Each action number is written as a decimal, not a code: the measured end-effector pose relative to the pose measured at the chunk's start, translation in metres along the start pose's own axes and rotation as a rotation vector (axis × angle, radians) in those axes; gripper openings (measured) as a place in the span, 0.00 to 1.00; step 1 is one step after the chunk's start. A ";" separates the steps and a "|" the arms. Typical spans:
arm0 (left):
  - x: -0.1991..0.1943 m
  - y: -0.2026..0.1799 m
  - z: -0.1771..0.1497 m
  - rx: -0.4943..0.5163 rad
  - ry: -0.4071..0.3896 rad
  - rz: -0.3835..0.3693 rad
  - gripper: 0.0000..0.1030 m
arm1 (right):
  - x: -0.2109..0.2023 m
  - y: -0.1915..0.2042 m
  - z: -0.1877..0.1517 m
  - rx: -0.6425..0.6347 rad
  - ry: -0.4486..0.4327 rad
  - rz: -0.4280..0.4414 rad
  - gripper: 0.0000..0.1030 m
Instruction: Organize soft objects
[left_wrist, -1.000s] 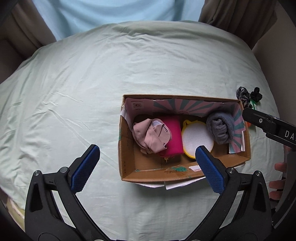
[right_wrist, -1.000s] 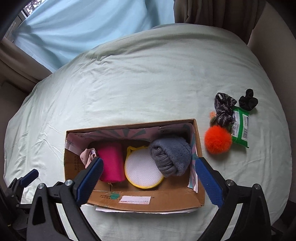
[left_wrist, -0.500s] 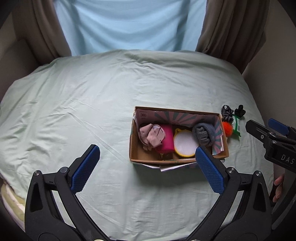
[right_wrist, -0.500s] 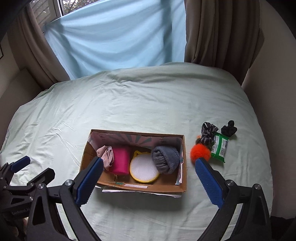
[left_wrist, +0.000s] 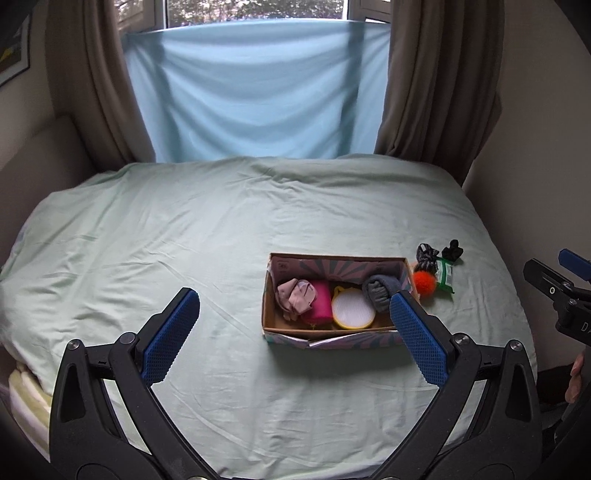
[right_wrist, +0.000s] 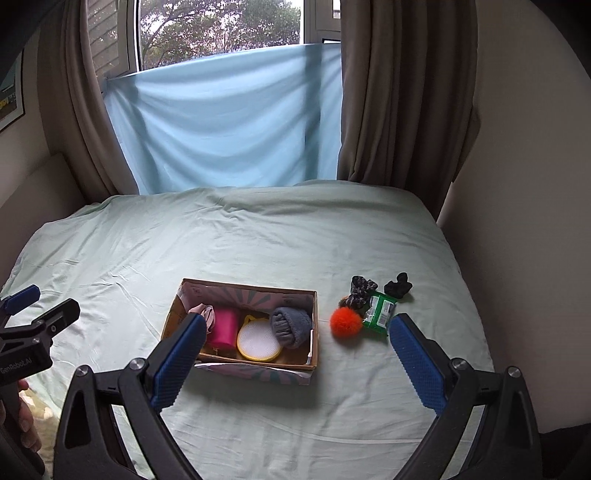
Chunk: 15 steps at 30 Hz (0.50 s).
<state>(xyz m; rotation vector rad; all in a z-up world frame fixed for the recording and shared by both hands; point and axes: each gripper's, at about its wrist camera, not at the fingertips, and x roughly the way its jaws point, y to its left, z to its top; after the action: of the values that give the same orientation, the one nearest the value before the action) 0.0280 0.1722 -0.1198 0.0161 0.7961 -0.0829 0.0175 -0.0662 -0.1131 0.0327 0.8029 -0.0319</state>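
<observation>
Your left gripper (left_wrist: 291, 321) and right gripper (right_wrist: 295, 347) hover spread, empty | orange pompom (right_wrist: 345, 322) lies on bed (right_wrist: 258, 240) beside box (right_wrist: 312, 325) | light, squashy: pinch its middle.

Both wrist cams sit high and well back from the bed (left_wrist: 184, 229), at its near edge, looking forward and down toward the window (right_wrist: 221, 33).

Left cam: offset to the left, so the cardboard box (left_wrist: 334, 334) lands right of centre. The right gripper (left_wrist: 561, 273) pokes in at its right edge.

Right cam: offset to the right, box (right_wrist: 255, 367) near centre-left. The left gripper (right_wrist: 37, 306) shows at its left edge.

Neither is close to the box. Shared area: whole bed top, box, small items beside it, blue sheet (right_wrist: 229, 122), curtains (left_wrist: 436, 77).
</observation>
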 end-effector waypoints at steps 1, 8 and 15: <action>-0.004 -0.005 0.000 0.004 -0.004 -0.007 1.00 | -0.006 -0.005 -0.002 0.007 -0.008 0.008 0.96; -0.007 -0.049 0.007 0.039 -0.022 -0.054 1.00 | -0.022 -0.043 -0.006 0.068 -0.033 -0.014 0.96; 0.002 -0.110 0.019 0.016 -0.029 -0.062 1.00 | -0.016 -0.092 -0.004 0.073 -0.043 0.014 0.96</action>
<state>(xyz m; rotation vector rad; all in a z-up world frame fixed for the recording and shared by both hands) 0.0341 0.0620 -0.1056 0.0053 0.7674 -0.1474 0.0004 -0.1579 -0.1059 0.1066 0.7585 -0.0484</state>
